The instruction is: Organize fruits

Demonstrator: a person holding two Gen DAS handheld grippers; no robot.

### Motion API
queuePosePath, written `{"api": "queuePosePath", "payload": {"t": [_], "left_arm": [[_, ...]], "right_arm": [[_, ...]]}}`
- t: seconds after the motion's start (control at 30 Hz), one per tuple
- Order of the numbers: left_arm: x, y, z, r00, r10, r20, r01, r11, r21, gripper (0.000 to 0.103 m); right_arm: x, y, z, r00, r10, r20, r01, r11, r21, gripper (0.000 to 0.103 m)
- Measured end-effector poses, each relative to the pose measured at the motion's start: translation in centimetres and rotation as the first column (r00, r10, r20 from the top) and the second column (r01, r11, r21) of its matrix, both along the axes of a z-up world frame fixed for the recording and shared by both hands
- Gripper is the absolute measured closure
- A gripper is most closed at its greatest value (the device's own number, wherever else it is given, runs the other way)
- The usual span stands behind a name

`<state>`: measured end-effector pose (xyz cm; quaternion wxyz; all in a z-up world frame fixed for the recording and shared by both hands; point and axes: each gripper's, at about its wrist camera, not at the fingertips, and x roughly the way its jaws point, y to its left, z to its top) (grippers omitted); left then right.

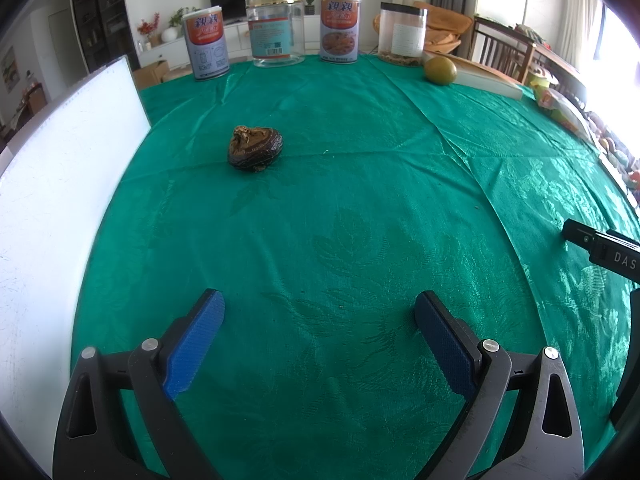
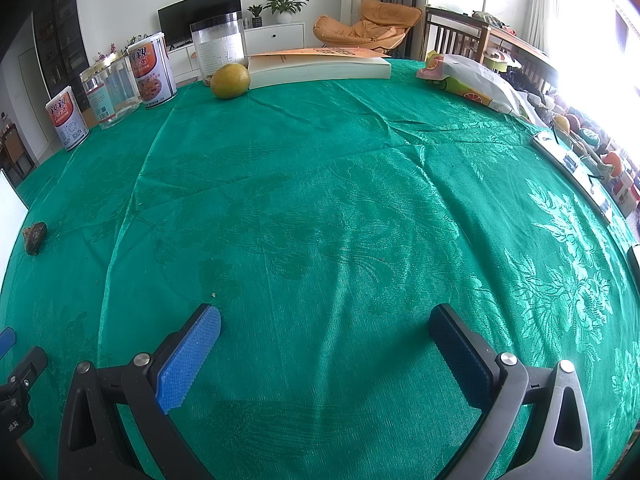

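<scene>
Both the left gripper [image 1: 318,314] and the right gripper [image 2: 324,330] hover over the green tablecloth [image 1: 360,200] with blue pads spread wide, holding nothing. A shrivelled dark brown fruit [image 1: 255,149] lies ahead and left of the left gripper; a yellow-green citrus fruit [image 2: 230,81] sits far ahead of the right one, touching a thick book [image 2: 320,67]. Beyond stand cans printed 親親 [image 1: 339,28]; "DAS" shows on the other tool's body [image 1: 612,254].
</scene>
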<state>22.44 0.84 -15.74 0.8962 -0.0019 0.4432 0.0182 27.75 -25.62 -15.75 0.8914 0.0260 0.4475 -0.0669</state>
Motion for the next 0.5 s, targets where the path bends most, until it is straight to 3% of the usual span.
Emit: {"api": "queuePosePath", "payload": {"t": [0.5], "left_arm": [[-0.04,-0.15,-0.08,1.0,-0.018,-0.003,0.018,1.0,-0.001,0.005]], "right_arm": [[0.01,-0.02,-0.01,1.0,0.0,0.0,0.0,1.0,0.0,0.0]]}}
